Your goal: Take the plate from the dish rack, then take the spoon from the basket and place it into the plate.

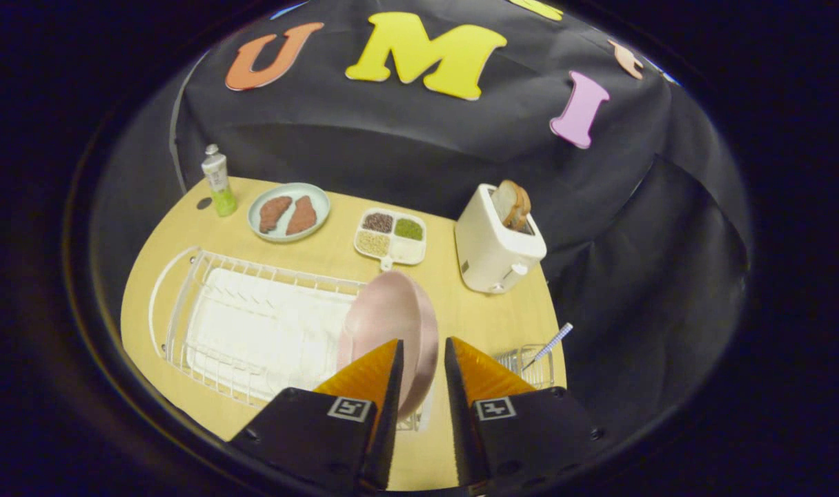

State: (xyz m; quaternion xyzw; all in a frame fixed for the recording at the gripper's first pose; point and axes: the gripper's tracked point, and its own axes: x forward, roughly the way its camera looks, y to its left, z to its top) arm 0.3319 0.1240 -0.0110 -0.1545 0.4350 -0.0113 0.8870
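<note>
A pink plate [385, 314] stands on edge at the right end of the white wire dish rack [205, 304]. My gripper [423, 342] is right over it, open by a narrow gap. The plate's upper right rim sits in that gap. One finger covers the plate's lower face, and the other stands just off the rim with a sliver of table showing between them. To the right of the fingers is a small wire basket [533, 364] holding the spoon [552, 342], whose checked handle leans up and to the right.
The wooden table [481, 314] also carries a white toaster [495, 248] with bread, a four-part tray of grains [390, 237], a pale plate with two brown pieces [289, 211], and a green tube [219, 181] at the far left.
</note>
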